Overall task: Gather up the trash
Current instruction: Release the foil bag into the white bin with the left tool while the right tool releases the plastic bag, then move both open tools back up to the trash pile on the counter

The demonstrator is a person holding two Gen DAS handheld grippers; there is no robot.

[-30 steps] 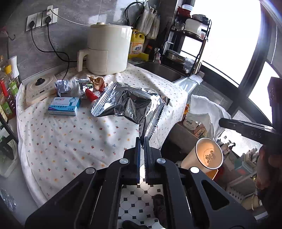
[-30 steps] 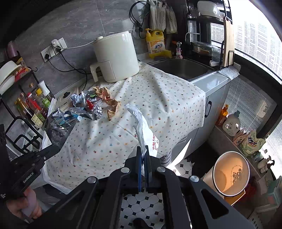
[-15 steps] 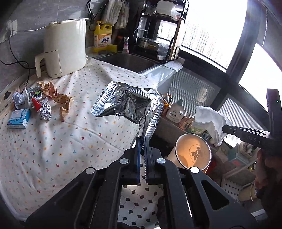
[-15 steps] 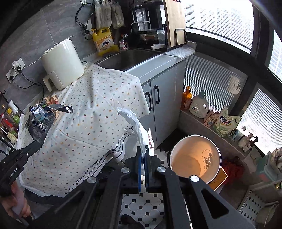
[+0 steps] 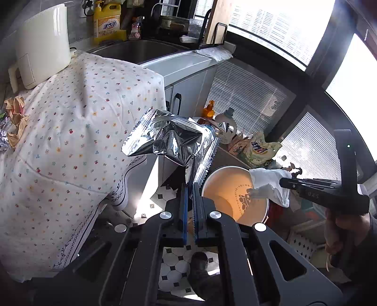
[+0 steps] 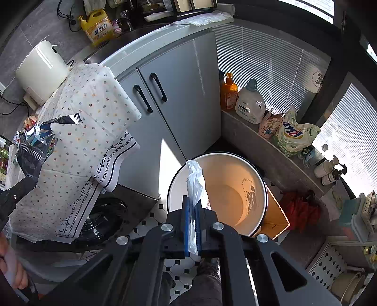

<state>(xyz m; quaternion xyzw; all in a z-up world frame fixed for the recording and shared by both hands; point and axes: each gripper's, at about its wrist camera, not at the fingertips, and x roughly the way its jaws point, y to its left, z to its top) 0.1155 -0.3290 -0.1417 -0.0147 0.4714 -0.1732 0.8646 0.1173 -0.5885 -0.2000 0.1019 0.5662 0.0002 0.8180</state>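
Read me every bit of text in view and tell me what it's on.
"DAS": side of the right gripper, jaws opening with the white plastic bag between them.
Too blurred to read: labels on the yellow bottle, white jug, green-and-white pouch.
None visible on the foil bag in the left gripper.

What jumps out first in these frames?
The crinkled silver foil bag, pinched in the left gripper, hangs beside the floral-clothed counter. Below, on the tiled floor, the open white bin glows orange inside, and the right gripper holds a white plastic bag over it.
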